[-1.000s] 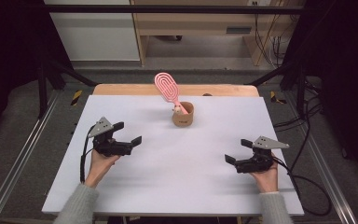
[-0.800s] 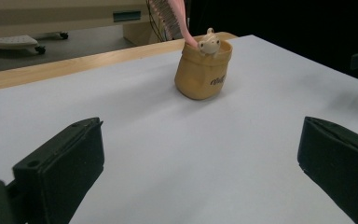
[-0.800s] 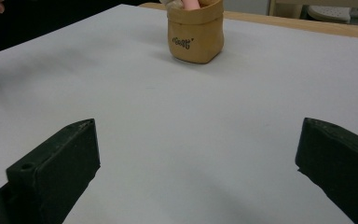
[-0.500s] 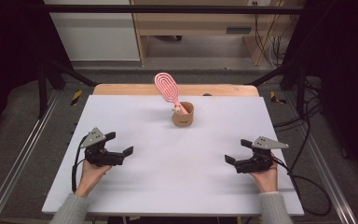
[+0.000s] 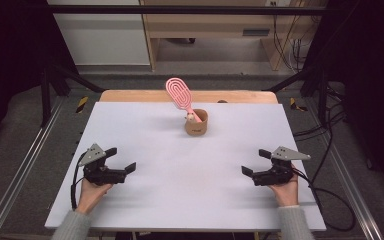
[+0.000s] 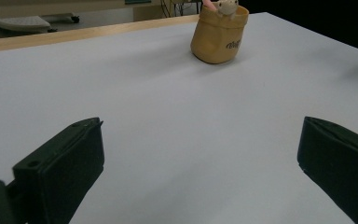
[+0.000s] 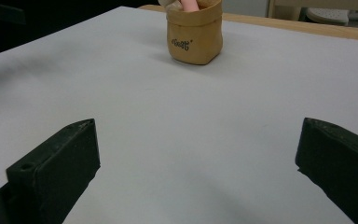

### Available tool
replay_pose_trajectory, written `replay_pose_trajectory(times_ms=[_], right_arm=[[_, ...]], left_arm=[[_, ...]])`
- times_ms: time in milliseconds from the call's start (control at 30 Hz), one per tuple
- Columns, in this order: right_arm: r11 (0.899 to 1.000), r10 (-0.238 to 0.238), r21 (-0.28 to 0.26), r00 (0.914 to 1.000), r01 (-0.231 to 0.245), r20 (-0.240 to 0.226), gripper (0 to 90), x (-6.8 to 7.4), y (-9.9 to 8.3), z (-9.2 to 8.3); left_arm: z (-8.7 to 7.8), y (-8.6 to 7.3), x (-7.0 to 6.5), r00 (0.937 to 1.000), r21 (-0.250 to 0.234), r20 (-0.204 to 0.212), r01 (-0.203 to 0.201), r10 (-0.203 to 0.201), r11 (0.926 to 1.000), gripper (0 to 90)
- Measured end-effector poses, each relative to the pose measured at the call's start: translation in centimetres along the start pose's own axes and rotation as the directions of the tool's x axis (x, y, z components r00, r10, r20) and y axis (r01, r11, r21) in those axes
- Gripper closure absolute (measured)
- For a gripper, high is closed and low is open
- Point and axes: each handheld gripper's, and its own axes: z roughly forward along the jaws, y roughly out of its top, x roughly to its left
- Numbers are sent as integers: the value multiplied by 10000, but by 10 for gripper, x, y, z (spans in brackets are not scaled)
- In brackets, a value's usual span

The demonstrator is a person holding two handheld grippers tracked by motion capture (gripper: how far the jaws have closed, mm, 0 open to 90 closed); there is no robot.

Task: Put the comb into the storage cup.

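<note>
A small tan fabric cup (image 5: pixel 196 123) stands on the white table (image 5: pixel 145 130) toward its far middle. A pink slotted spatula (image 5: pixel 179 93) leans out of it up and to the left. The cup (image 6: pixel 219 32) lies ahead of my left gripper, and the cup (image 7: pixel 195 35) also lies ahead of my right gripper. My left gripper (image 5: pixel 120 159) rests low at the near left, open, nothing between its jaws. At the near right my right gripper (image 5: pixel 256 162) is open too, and it holds nothing.
A wooden strip (image 5: pixel 130 95) runs along the table's far edge. Metal rails (image 5: pixel 25 165) flank both sides. Cables (image 5: pixel 330 195) trail off the right edge. Wide bare tabletop lies between the grippers and the cup.
My left gripper has drawn back toward the near left edge and settled lower. The right gripper and the cup have stayed put.
</note>
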Motion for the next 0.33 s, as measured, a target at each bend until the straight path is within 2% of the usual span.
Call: replay_pose_trajectory(times_ms=[333], right_arm=[[10000, 28, -9, 10000, -28, 18, 2, 0, -1, 0]], left_arm=[[-1, -4, -1, 9999, 165, -101, -51, 53, 9999, 5]])
